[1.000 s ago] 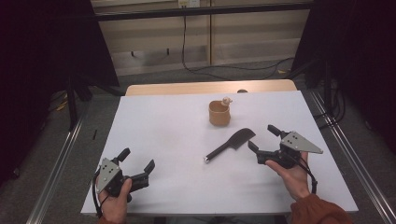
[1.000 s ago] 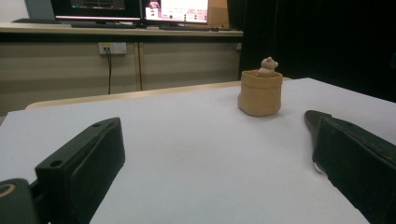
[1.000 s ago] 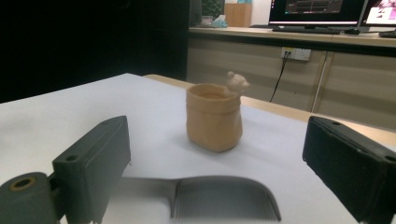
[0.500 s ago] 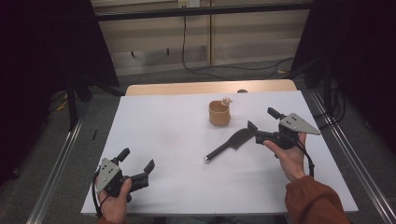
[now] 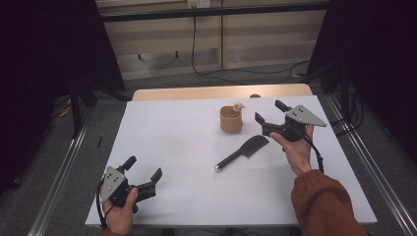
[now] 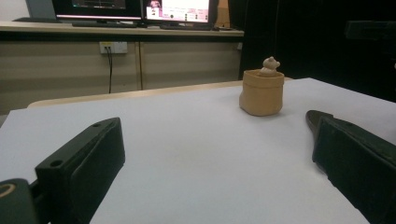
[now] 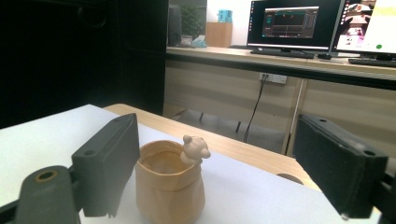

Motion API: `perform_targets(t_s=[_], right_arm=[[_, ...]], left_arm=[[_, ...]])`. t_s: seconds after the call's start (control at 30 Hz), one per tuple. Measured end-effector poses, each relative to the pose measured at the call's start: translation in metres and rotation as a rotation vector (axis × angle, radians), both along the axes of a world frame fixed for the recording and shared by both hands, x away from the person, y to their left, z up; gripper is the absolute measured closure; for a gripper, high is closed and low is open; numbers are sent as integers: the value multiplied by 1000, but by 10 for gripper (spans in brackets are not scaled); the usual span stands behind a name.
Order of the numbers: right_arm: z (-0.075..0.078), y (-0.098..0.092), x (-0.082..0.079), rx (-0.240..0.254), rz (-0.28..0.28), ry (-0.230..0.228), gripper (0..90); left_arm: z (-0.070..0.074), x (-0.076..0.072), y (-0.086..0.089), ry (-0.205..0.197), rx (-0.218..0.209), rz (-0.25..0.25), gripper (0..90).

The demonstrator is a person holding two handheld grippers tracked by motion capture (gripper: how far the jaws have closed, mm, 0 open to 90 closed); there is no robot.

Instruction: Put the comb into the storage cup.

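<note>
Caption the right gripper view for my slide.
Right gripper, jaws open, aimed at a tan cup with a bear figure on its rim.

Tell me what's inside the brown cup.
A small bear figure peeks over the cup's rim at one side. The rest of the inside looks empty as far as visible; the bottom is hidden by the wall.

Lab, monitors (image 7: 289, 25), bench, wall sockets (image 6: 113, 47)

A tan bag-shaped cup (image 7: 169, 186) with a small bear figure (image 7: 194, 148) at its one-o'clock rim stands on the white tabletop (image 7: 42, 140) between the right gripper (image 7: 233, 168)'s spread fingers (image 7: 109, 161), which have just been closing.
</note>
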State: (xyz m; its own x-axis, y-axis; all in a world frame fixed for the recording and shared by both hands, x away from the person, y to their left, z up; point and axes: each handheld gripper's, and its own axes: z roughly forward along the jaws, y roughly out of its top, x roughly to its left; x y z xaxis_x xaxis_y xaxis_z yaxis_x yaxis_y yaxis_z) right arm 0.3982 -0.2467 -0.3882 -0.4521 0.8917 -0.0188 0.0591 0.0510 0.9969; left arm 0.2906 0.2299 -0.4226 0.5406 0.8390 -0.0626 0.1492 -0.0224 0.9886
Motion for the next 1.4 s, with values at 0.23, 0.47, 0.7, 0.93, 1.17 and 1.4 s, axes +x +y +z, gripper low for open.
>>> perform_targets(t_s=[0.23, 0.47, 0.7, 0.93, 1.17, 1.4], right_arm=[[-16, 9, 4, -31, 26, 60, 250], [-17, 11, 5, -63, 59, 48, 379], [-21, 11, 7, -71, 73, 70, 554], [-22, 12, 9, -68, 101, 83, 725], [-23, 6, 10, -85, 95, 153, 900], [-15, 3, 13, -95, 111, 213, 900]], left_arm=[[0, 0, 0, 4, -8, -3, 24], [0, 0, 0, 4, -5, -6, 24], [0, 0, 0, 6, -4, -5, 24], [-1, 0, 0, 7, -4, -4, 25], [0, 0, 0, 6, -1, -5, 25], [0, 0, 1, 4, -4, 1, 24]])
